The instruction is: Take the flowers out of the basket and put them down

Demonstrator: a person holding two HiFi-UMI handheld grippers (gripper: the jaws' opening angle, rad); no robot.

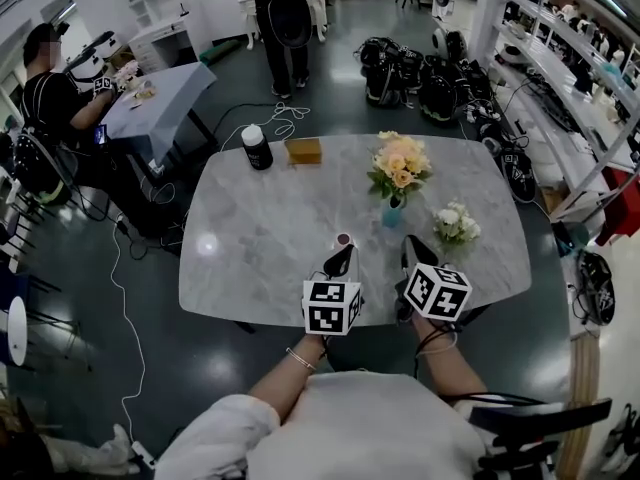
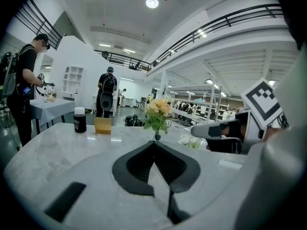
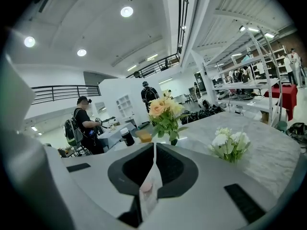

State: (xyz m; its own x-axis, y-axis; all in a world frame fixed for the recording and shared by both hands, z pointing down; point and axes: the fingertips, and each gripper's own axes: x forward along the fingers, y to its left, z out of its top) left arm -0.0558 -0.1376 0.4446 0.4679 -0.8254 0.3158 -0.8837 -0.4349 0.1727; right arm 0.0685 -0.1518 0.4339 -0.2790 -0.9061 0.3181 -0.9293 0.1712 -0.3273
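A bunch of yellow and orange flowers point(image 1: 398, 166) stands upright in a small blue vase on the marble table point(image 1: 260, 238), right of centre. A smaller bunch of white flowers point(image 1: 456, 222) sits on the table just right of it. My left gripper point(image 1: 344, 240) and right gripper point(image 1: 411, 244) rest side by side at the table's near edge, both shut and holding nothing. The left gripper view shows its jaws point(image 2: 154, 143) closed, with the yellow bunch point(image 2: 157, 114) straight ahead. In the right gripper view the jaws point(image 3: 154, 145) are closed, the yellow bunch point(image 3: 164, 111) is ahead and the white flowers point(image 3: 230, 143) are to the right.
A black bottle with a white cap point(image 1: 257, 147) and a tan block point(image 1: 303, 150) stand at the table's far edge. A person point(image 1: 50, 88) works at a second table on the left, another stands behind point(image 1: 285, 18). Bags point(image 1: 410, 73) lie on the floor, shelves line the right.
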